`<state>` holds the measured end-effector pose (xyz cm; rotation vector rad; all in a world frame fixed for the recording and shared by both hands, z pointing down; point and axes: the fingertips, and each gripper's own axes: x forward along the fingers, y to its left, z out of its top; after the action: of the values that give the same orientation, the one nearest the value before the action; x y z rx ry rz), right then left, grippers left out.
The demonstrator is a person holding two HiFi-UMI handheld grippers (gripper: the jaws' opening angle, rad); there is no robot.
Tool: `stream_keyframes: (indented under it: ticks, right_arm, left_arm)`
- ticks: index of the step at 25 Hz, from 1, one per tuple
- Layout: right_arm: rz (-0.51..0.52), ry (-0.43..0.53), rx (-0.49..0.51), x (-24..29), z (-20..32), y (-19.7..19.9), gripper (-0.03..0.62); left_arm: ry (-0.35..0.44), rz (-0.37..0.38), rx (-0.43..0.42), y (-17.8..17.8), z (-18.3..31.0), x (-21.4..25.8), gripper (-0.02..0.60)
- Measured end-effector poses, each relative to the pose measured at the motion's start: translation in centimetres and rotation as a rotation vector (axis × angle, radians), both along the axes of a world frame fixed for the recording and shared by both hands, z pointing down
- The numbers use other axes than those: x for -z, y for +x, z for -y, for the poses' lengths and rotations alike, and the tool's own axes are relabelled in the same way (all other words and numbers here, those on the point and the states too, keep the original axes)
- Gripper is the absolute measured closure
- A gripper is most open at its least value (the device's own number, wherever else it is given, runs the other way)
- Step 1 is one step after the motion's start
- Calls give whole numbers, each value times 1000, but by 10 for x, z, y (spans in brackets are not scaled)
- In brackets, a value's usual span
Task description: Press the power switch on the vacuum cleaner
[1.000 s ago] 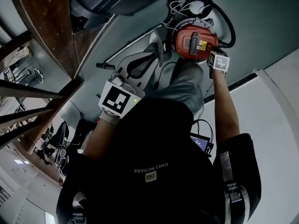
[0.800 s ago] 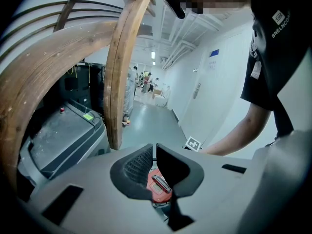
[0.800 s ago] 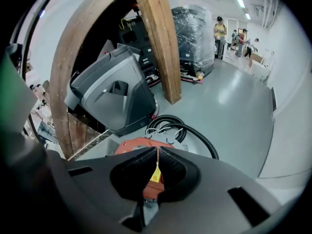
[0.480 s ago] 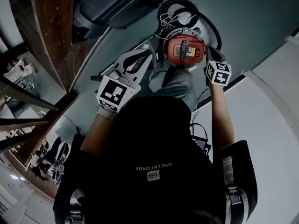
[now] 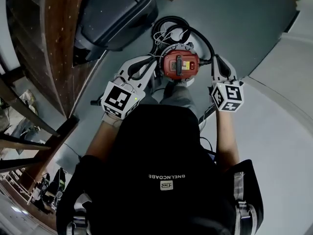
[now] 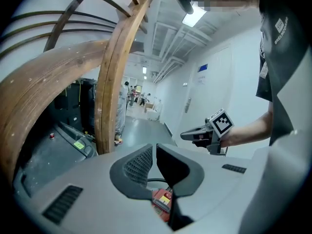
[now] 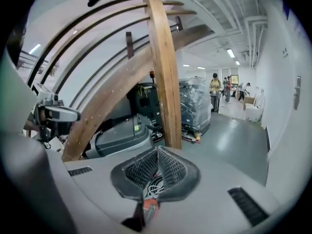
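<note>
The red vacuum cleaner stands on the grey floor below me, with its black hose looped behind it and a white cable on top. My left gripper is shut and empty, its tip just left of the vacuum. My right gripper is also shut and empty, a short way off the vacuum's right side. In the left gripper view the vacuum shows below the closed left gripper, and the right gripper hangs beyond. In the right gripper view the vacuum lies under the right gripper.
A large dark floor-cleaning machine stands behind the vacuum at the left. A curved wooden stair rail runs along the left. A pale wall lies to the right. Several people stand far down the corridor.
The right gripper has drawn back from the vacuum's right edge and stands apart from it. The left gripper has come closer to the vacuum's left side. The head view has shifted.
</note>
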<state>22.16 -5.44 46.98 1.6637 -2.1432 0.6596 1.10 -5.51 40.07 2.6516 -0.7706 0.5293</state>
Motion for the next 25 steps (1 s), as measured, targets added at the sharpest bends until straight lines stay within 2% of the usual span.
stream_keyframes:
  ticks: [5, 14, 19, 25]
  right_arm:
    - [-16, 125, -37, 91, -2, 0, 566]
    - [-19, 347, -65, 206, -21, 7, 566]
    - [-30, 424, -74, 240, -33, 3, 566]
    - [-35, 461, -110, 249, -44, 12, 566]
  left_arm:
    - [59, -56, -41, 11, 19, 45, 565]
    - [156, -144, -127, 49, 30, 115, 565]
    - [195, -182, -161, 61, 32, 136, 565]
    - [215, -204, -216, 85, 29, 144, 565]
